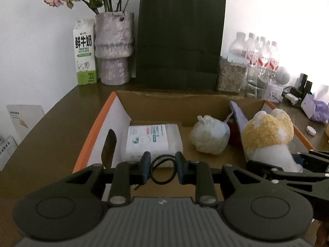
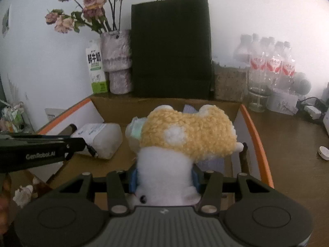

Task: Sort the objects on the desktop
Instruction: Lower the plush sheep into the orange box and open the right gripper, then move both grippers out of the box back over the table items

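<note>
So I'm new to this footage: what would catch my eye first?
The fluffy yellow-and-white plush toy, clamped by the right gripper over the open cardboard box. Next, the left gripper holding a black cable loop above the box's near edge, and the tall dark paper bag behind.

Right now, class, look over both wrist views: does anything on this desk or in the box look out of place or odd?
The dried flowers in the vase look wilted, heads drooping. A loose white cap lies alone on the desk, right of the cardboard box. The right gripper is shut on the plush toy, held over the box. Nothing is spilled.
</note>
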A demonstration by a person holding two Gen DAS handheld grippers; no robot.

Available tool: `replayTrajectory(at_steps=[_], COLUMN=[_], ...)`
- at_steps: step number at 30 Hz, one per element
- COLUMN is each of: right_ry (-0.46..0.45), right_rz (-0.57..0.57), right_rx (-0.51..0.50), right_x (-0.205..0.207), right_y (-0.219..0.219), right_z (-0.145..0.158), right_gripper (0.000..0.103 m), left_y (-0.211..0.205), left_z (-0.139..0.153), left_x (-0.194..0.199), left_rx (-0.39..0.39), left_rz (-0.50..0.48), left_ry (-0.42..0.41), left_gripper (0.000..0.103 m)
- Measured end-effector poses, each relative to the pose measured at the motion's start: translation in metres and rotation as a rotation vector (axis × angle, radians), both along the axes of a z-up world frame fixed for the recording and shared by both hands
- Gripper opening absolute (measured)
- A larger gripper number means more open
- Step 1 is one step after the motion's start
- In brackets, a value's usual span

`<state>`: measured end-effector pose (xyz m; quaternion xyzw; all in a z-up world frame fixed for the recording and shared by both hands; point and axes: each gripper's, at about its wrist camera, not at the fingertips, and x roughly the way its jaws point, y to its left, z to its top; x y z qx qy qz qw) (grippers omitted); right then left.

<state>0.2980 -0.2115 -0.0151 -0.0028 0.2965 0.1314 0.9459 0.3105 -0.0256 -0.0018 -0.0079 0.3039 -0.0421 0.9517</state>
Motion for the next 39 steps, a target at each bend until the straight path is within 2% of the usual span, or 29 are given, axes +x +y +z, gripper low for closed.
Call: replayTrajectory(at_steps=[1,4,6,7,8,9,10,12,13,14,18,29,39], right_ry=[0.004,0.005,-0.003,-0.011,-0.022,-0.035,-0.050,-0.073,-0.080,-0.087,-0.100,-0.149,-0.225], right_rz=[0.002,-0.001,-0.004,-0.006,-0.009,-0.012,-0.014,-0.021,-0.033,-0.049,-0.069,-0.048,-0.028], right_rx=[-0.003,-0.008,-0.009,-0.008,-0.008,-0.008,-0.006,0.004,0.006,0.011,0.030,0.028,0.028], right_x=[0.000,-0.002,-0.003,-0.004,-0.006,-0.008,-0.011,-0.014,-0.015,-0.016,-0.018,-0.030,-0.064], right_y=[0.001,0.002,0.001,0.001,0.000,0.000,-0.001,-0.003,-0.005,-0.007,-0.012,-0.012,-0.012], right_z=[-0.001,-0.001,0.001,0.002,0.004,0.006,0.008,0.014,0.016,0.018,0.026,0.044,0.075], right_gripper=[0.048,0.050,0.055,0.062,0.074,0.080,0.089,0.097,0.103,0.103,0.103,0.103,0.103], left_y=[0.000,0.000,0.000,0.000,0.000,0.000,0.000,0.000,0.000,0.001,0.003,0.001,0.005], left_z=[-0.001,0.000,0.001,0.003,0.004,0.006,0.007,0.011,0.013,0.015,0.022,0.039,0.067], left_x=[0.000,-0.001,-0.003,-0.004,-0.005,-0.007,-0.009,-0.012,-0.013,-0.014,-0.021,-0.035,-0.071], left_rx=[0.003,0.000,0.001,0.001,0.001,0.002,0.003,0.004,0.009,0.012,-0.027,-0.035,-0.029], left_rz=[0.002,0.006,0.012,0.012,0.011,0.011,0.013,0.025,0.046,0.057,0.050,0.059,0.086], left_ry=[0.004,0.003,-0.007,-0.017,-0.026,-0.034,-0.046,-0.063,-0.069,-0.077,-0.109,-0.196,-0.270], left_gripper=[0.027,0.038,0.057,0.061,0.069,0.077,0.080,0.096,0.101,0.103,0.103,0.103,0.103])
